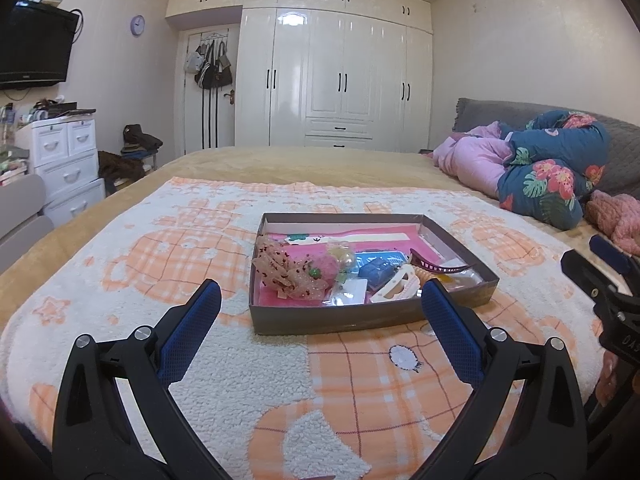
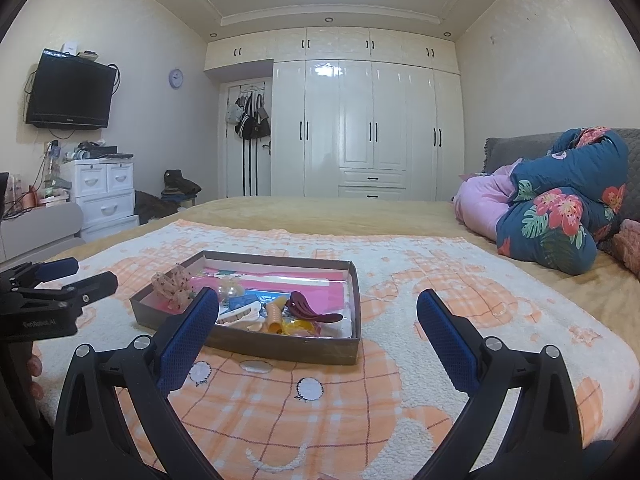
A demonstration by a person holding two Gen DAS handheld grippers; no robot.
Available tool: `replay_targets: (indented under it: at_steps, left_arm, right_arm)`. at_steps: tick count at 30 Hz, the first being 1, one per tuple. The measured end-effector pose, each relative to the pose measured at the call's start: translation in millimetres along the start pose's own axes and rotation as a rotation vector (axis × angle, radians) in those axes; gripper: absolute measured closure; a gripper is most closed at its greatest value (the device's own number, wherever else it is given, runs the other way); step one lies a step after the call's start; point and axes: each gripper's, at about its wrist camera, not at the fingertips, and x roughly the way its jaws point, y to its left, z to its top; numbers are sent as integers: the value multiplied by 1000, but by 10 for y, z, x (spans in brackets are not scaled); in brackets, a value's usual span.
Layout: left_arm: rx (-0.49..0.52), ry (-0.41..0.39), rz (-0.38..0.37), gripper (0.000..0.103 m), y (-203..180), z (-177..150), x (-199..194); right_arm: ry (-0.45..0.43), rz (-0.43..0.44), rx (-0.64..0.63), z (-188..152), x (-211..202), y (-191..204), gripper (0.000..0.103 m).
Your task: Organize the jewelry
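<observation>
So there's a shallow brown box [image 1: 372,322] sitting on an orange-and-white blanket [image 1: 240,380] spread over the bed, and that's where all the bits are. Inside the box: a lacy bow [image 1: 280,270] against its left wall, a white hair clip [image 1: 396,290] by the near wall, a dark red hair clip [image 1: 436,265] toward the right side, plus a blue piece [image 1: 378,272] in the middle.

Left claw [image 1: 320,308] is spread wide with nothing in it, hanging just in front of the box's near wall, its right finger overlapping the box's near right corner. Right claw [image 2: 318,314] is also wide open and empty, with the box [image 2: 280,350] ahead and off to its left; its left finger covers part of the near wall. A folded floral quilt [image 2: 560,224] is piled well to the right of the box.
</observation>
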Motion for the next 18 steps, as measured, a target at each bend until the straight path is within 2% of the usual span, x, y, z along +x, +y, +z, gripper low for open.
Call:
replay_targets:
  at_steps: [5, 8, 12, 15, 17, 18]
  left_arm:
    - [-49, 34, 59, 11, 195, 54, 110]
    - [-119, 94, 175, 11, 608, 131, 321]
    - [-243, 172, 372, 11, 1444, 263, 675]
    - [-311, 235, 494, 11, 2082, 290, 995]
    - [-327, 280, 566, 11, 2406, 269, 1205]
    - [-338, 302, 572, 11, 2517, 254, 1289]
  right_arm:
    - [42, -34, 45, -13, 160, -142, 6]
    - [121, -143, 80, -1, 488, -447, 6]
    - [351, -336, 86, -61, 1294, -1159, 6]
    - [518, -439, 191, -116, 1830, -1791, 6]
    - [573, -508, 259, -153, 2070, -2131, 6]
    - [573, -508, 259, -153, 2070, -2131, 6]
